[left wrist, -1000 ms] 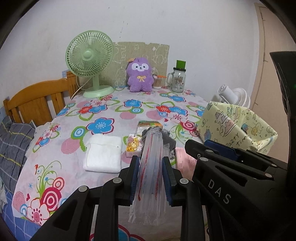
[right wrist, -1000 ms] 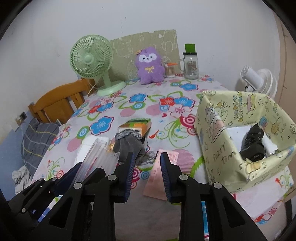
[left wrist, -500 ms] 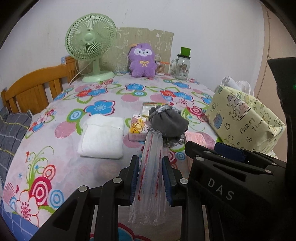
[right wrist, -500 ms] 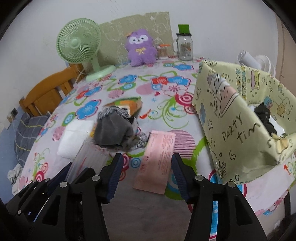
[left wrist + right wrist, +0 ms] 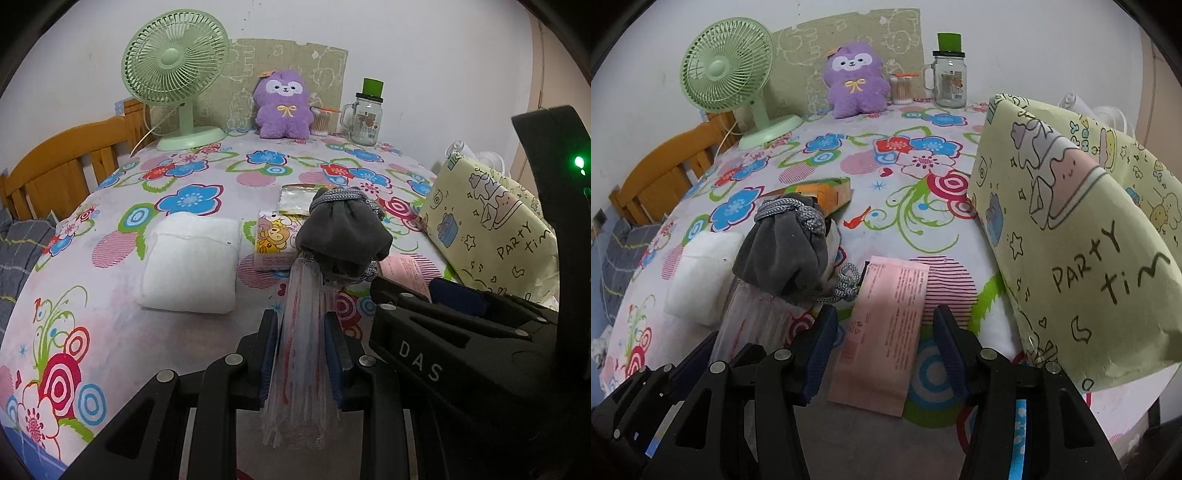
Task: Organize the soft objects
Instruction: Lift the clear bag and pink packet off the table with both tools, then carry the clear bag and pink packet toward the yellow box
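Note:
My left gripper [image 5: 301, 328] is shut on a clear plastic air-cushion strip [image 5: 303, 354] that reaches toward a grey drawstring pouch [image 5: 341, 236]. My right gripper [image 5: 884, 332] is open, its jaws on either side of the near end of a flat pink packet [image 5: 886, 328] lying on the flowered tablecloth. The grey pouch [image 5: 783, 247] sits just left of the packet. A folded white towel [image 5: 192, 266] lies to the left. A yellow "Party Time" fabric bin [image 5: 1078, 229] stands on the right.
A cartoon tissue pack [image 5: 275, 240] and a snack packet [image 5: 295, 199] lie behind the pouch. At the back stand a green fan [image 5: 173, 70], a purple plush [image 5: 282, 105] and a glass jar [image 5: 365, 116]. A wooden chair [image 5: 70, 162] is on the left.
Both grippers have moved forward and lower toward the table. The right gripper has opened wide and now straddles the pink packet. The left still holds the strip.

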{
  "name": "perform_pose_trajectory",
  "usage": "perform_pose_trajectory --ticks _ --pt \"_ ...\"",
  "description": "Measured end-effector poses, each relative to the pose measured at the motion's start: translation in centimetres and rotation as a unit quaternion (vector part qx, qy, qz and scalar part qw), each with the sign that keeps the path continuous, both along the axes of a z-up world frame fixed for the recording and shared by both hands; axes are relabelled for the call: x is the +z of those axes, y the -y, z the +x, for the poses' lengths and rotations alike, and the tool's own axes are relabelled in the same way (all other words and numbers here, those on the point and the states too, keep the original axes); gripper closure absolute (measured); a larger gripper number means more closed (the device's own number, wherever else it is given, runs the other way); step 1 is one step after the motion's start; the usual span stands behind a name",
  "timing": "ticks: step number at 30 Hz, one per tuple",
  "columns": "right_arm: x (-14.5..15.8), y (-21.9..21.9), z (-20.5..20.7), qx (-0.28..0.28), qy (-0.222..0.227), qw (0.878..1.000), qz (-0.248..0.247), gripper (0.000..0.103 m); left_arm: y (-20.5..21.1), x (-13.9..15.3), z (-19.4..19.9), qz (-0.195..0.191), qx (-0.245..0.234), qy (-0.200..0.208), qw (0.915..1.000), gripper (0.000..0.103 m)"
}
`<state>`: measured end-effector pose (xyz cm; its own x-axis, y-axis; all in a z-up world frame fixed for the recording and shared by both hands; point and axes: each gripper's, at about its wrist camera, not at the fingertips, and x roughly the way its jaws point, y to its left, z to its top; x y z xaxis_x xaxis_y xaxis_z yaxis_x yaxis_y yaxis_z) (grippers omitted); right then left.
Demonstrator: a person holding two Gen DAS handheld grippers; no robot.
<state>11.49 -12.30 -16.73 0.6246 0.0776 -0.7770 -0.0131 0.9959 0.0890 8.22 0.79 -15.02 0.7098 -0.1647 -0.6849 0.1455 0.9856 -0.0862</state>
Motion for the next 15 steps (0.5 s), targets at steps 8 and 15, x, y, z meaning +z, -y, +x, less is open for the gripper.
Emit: perform_pose_trajectory --ticks 8,15 --pt "0.2 0.5 0.0 -0.001 -0.002 1.0 0.002 0.062 0.4 0.4 -0.3 0.003 -0.004 0.005 1.0 0.079" --pt "1.6 0.6 -1.1 0.003 0.016 1.0 0.007 0.062 0.6 1.6 -1.2 0.006 -0.001 0.021 0.9998 0.079"
